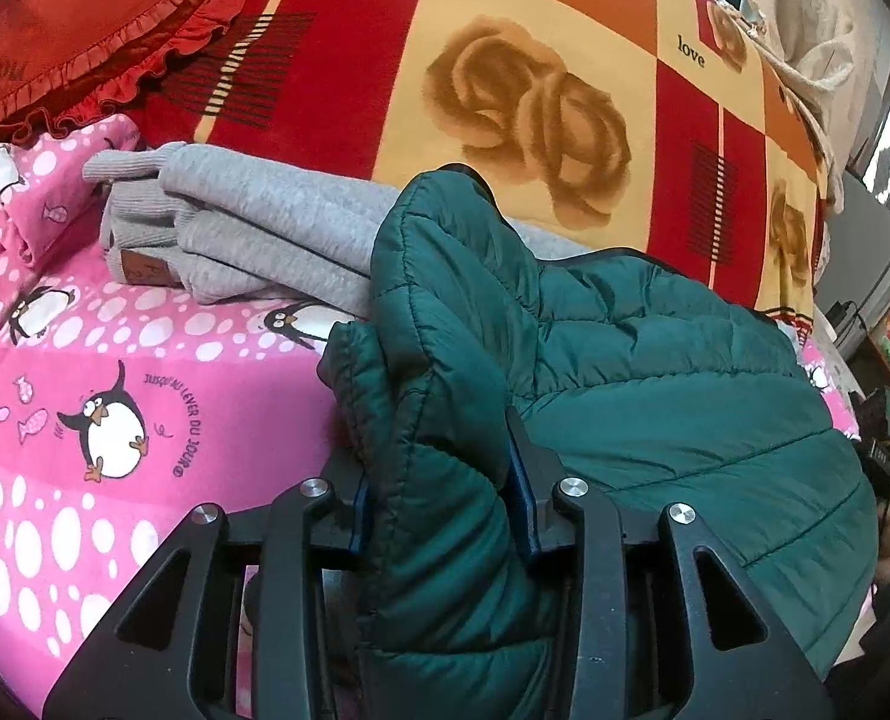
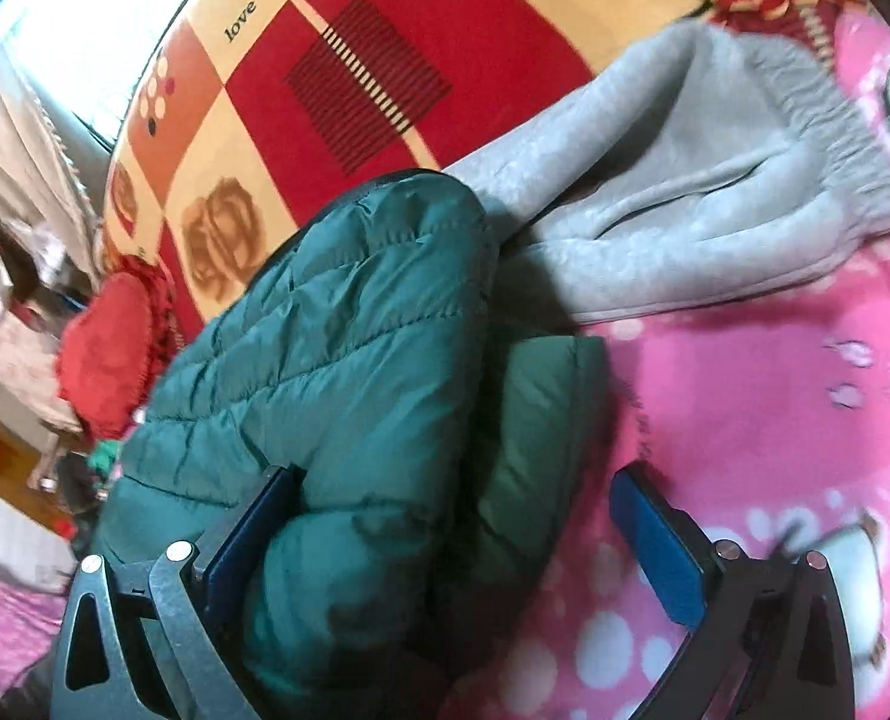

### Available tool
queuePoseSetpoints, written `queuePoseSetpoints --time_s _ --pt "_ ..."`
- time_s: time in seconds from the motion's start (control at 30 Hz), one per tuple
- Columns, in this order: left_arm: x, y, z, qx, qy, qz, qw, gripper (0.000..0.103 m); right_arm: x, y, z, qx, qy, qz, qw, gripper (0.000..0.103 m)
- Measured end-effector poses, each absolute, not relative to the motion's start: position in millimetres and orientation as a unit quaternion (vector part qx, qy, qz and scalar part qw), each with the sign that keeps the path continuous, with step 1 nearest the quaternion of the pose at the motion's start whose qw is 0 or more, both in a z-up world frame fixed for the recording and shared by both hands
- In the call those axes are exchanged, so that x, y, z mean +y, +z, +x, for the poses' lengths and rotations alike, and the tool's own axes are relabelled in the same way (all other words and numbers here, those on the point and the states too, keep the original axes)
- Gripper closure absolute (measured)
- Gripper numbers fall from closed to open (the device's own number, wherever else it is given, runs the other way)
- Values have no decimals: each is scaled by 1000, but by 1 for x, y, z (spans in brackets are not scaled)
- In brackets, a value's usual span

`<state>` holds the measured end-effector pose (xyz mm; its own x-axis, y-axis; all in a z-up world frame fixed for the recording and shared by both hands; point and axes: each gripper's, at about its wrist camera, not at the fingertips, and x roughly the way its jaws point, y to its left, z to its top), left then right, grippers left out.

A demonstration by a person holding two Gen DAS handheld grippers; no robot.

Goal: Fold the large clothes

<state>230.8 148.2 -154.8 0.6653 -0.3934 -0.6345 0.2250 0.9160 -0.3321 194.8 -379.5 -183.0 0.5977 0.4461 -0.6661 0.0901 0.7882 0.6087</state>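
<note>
Two grippers work one dark green quilted puffer jacket on the pink penguin-print bedsheet. The left gripper pinches a bunched fold, fabric rising toward twelve o'clock. The right gripper gapes wide, jacket against its nine o'clock finger only.

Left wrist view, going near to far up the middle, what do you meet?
Left hand-held gripper → green jacket → grey sweatshirt → checked blanket
</note>
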Motion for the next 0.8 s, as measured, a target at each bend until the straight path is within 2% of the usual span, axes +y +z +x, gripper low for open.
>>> queuePoseSetpoints --time_s 0.13,0.17,0.2,0.23,0.3,0.4,0.5,0.6,0.67,0.73,0.77,0.8 --pt "150 -156 232 374 -170 -117 904 65 -382 -185 200 433 139 318 832 0" --pt "151 -156 232 374 -171 -119 904 65 -383 -184 199 429 147 319 833 3" --pt "151 -156 233 375 -172 -121 903 65 -385 -181 197 412 166 326 835 26" --pt "151 -157 233 375 -171 -122 903 65 -384 -179 195 401 180 329 835 34" --pt "152 -157 232 374 -171 -123 903 64 -381 -172 190 388 185 307 849 40" --pt "152 -157 233 374 -171 -123 903 64 -375 -170 189 390 179 292 855 41" --pt "152 -157 233 375 -172 -124 903 63 -372 -179 194 414 162 299 845 31" --pt "154 -157 234 376 -171 -126 902 61 -373 -182 198 416 164 315 837 30" --pt "154 -157 233 377 -171 -128 901 61 -373 -176 196 407 168 301 846 38" --pt "152 -155 233 378 -167 -121 903 61 -368 -165 193 398 164 270 861 53" --pt "150 -152 233 378 -163 -113 904 62 -364 -156 192 392 159 250 871 58" --pt "146 -147 231 377 -156 -97 908 65 -361 -149 191 387 155 236 878 64"
